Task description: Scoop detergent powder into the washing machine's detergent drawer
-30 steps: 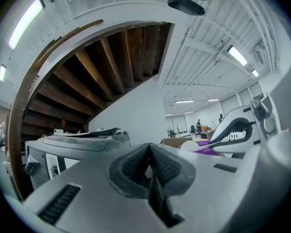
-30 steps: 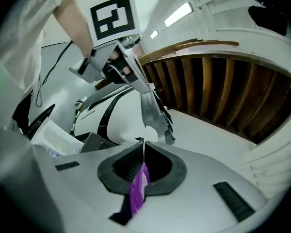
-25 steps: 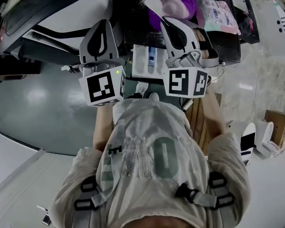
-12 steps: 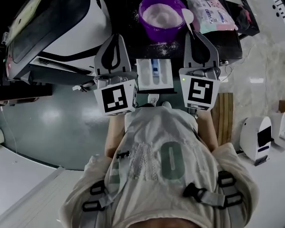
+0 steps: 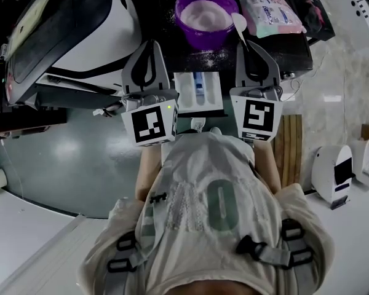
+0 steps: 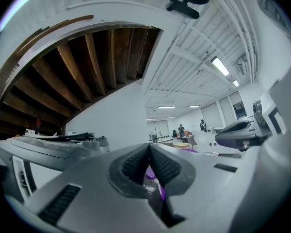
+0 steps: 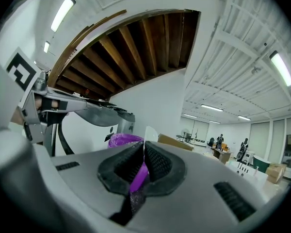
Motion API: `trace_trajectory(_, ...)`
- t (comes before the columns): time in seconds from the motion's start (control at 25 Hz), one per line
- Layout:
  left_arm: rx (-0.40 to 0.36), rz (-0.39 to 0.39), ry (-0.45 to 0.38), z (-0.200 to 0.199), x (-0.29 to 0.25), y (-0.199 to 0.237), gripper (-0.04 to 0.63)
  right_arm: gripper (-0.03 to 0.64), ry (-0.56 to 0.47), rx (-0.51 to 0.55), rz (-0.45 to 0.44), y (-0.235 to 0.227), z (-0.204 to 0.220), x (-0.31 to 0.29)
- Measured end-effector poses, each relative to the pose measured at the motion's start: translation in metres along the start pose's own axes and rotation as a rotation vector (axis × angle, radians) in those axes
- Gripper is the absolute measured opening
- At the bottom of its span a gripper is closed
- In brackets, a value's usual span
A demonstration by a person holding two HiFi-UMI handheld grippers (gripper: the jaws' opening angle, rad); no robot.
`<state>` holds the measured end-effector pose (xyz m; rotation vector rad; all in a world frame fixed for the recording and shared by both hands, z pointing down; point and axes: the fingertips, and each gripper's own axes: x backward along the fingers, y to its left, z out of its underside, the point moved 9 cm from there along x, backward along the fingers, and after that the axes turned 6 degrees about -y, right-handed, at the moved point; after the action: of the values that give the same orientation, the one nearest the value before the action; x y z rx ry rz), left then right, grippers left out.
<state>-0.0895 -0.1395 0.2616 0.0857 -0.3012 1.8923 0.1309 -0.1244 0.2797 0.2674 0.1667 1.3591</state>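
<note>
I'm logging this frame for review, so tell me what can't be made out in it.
- Whether the spoon carries powder: too small in the head view; in the right gripper view the right gripper hides all but its tip.
- How full the drawer is: head view, compartments too small and dim.
- Print on the packet: head view, too small.

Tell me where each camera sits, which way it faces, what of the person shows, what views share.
Head view: on the person's head, facing steeply down at the detergent drawer and purple bowl; shirt, left claw and right claw show.
Left gripper view: on the left claw, facing along its shut jaws into the room; right claw at right.
Right gripper view: on the right claw, along jaws shut on the spoon; left claw at left.
Shared: purple bowl, head and right gripper views.
</note>
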Motion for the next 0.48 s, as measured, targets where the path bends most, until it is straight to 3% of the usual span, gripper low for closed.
trace_trajectory(0.48,0.000,-0.017,0.009,0.0023,0.0008,0.0014,0.021,0.011,0.005,-0.011,-0.008,-0.0020,0.0031,-0.0001)
